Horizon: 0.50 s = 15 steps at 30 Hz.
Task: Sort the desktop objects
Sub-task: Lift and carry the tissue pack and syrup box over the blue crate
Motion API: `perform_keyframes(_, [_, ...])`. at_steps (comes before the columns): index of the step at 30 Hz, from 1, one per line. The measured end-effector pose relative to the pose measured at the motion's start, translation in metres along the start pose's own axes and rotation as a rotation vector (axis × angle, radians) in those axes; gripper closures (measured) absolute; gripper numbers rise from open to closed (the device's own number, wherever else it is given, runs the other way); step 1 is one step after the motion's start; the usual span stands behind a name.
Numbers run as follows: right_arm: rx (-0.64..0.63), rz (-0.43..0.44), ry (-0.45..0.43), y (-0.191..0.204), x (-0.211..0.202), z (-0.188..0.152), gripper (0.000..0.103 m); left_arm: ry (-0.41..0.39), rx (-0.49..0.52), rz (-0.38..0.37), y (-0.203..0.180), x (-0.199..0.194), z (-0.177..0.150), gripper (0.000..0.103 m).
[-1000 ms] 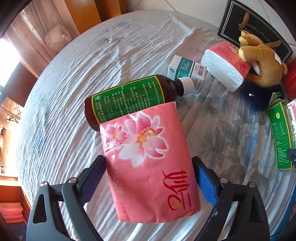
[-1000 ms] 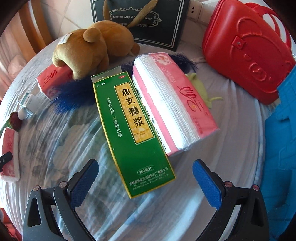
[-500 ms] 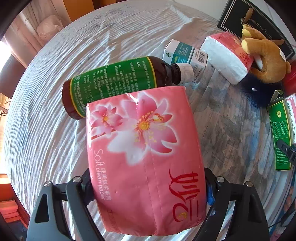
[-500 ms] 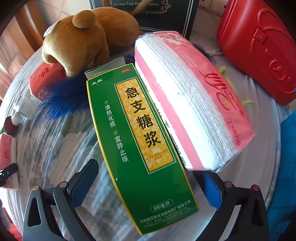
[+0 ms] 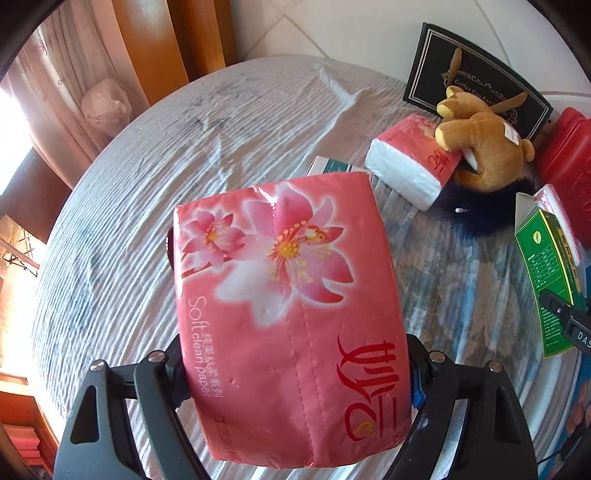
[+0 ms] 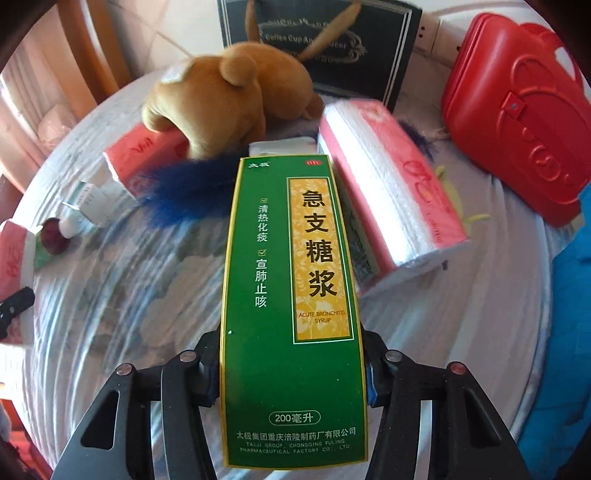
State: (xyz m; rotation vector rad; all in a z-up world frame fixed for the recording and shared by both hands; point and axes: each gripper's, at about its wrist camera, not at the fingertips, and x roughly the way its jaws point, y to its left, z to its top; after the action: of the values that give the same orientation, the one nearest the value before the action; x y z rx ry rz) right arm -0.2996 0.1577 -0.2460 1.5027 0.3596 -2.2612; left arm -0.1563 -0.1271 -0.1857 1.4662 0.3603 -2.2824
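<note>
My left gripper (image 5: 295, 373) is shut on a pink flowered tissue pack (image 5: 288, 295) and holds it lifted above the table, hiding the brown syrup bottle behind it. My right gripper (image 6: 291, 373) is shut on a tall green syrup box (image 6: 291, 306), raised off the cloth. The same green box (image 5: 546, 266) shows at the right edge of the left wrist view. The brown bottle's cap end (image 6: 55, 232) shows far left in the right wrist view.
A round table with a pale cloth (image 5: 184, 147) holds a brown plush toy (image 6: 229, 99), two more pink tissue packs (image 6: 391, 192) (image 5: 410, 162), a small white-green box (image 6: 90, 203), a blue fur tuft (image 6: 177, 199), a red case (image 6: 517, 110) and a black gift box (image 6: 321, 33).
Both grippers moved forward and closed: the left onto the pink tissue pack, the right onto the green box. Both objects have lifted, and the green box now points straight ahead.
</note>
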Motion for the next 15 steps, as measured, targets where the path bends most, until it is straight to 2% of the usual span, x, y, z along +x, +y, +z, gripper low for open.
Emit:
perform_keyframes(7, [0.002,-0.013,-0.117,0.000,-0.065,-0.004,0.050,-0.103,0.024,-0.018,-0.006,-0.041,-0.001,0.019])
perform_keyframes(15, [0.031,-0.045,-0.266,0.026,-0.136,-0.031,0.050,-0.229,0.086,-0.052,-0.020,-0.100,-0.009,0.019])
